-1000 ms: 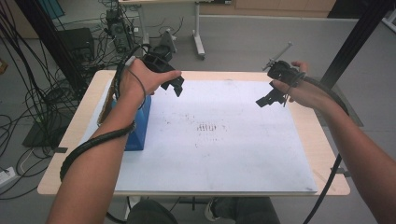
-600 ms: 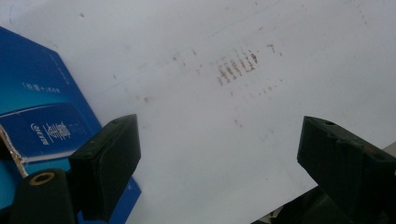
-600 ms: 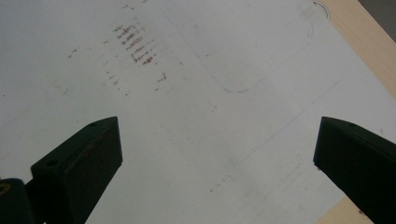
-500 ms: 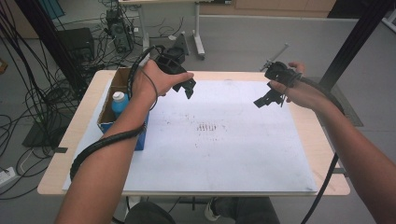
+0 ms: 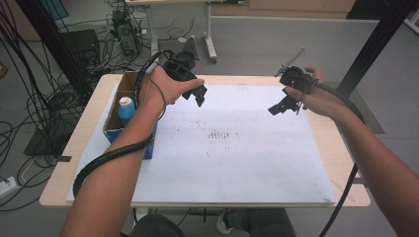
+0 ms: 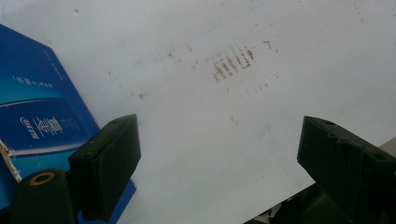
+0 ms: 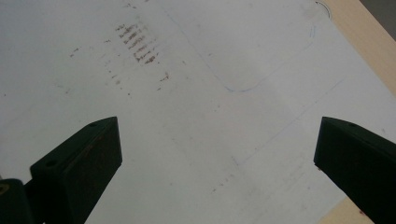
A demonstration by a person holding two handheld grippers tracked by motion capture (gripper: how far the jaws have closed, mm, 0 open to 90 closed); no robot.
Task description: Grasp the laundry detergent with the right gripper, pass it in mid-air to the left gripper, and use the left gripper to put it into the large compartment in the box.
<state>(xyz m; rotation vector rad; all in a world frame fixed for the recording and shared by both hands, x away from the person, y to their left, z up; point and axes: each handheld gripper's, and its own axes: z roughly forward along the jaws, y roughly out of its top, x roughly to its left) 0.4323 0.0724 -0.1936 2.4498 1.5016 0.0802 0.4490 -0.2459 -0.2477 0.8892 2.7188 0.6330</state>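
Nearest the person, two forearms rise from the bottom edge of the high view over a white sheet (image 5: 222,163) that covers most of the wooden table (image 5: 346,163). A patch of brownish marks (image 5: 219,134) lies near the middle of the sheet. Farther on, the left gripper (image 5: 198,96) hangs above the sheet's far left part, jaws apart with nothing between them, just right of a blue box (image 5: 129,126). The box stands at the sheet's left edge and holds a bottle with a blue cap (image 5: 126,109). The right gripper (image 5: 277,107) hangs above the far right part of the sheet, well apart from the left one, its jaws likewise spread wide and empty. Beyond the table, cables (image 5: 44,94) lie on the grey floor
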